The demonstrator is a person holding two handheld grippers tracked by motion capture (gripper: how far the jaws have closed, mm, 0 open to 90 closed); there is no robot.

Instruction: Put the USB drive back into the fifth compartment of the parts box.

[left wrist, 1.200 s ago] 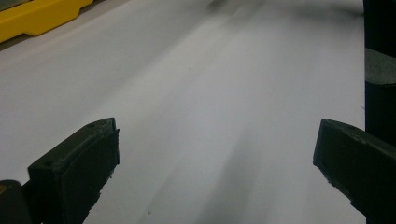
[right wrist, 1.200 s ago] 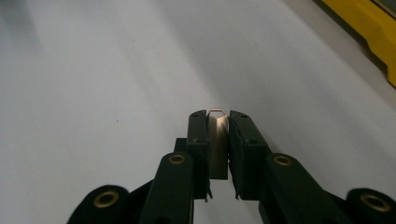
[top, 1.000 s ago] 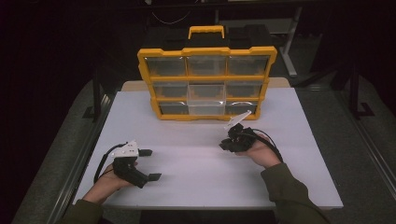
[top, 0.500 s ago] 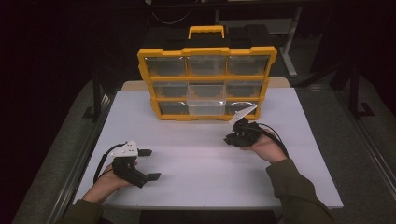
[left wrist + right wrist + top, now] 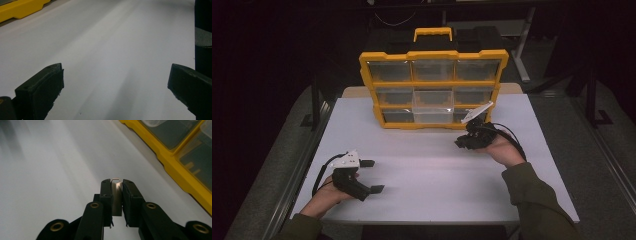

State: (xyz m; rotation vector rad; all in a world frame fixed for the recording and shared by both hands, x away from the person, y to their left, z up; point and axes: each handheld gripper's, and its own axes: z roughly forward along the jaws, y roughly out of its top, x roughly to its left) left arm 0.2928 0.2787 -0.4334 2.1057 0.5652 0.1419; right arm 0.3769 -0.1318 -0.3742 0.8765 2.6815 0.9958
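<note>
No text or label seems readable anywhere here.

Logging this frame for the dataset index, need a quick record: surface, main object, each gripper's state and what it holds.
surface: white table
main object: yellow organizer case, standing upright at the table's far edge, clear compartment fronts facing the person
left gripper: jaws wide apart, nothing between them, low over bare table
right gripper: closed on small flat metal piece, near the case's lower right corner

My table top [image 5: 432,175] reads as smooth, matt white with a faint sheen. The organiser case [image 5: 432,90] is glossy yellow plastic with clear plastic lids. My right gripper [image 5: 116,185] has matt black jaws with brass-coloured rivets, pinching a thin, pale metal-looking clip [image 5: 116,195].
</note>
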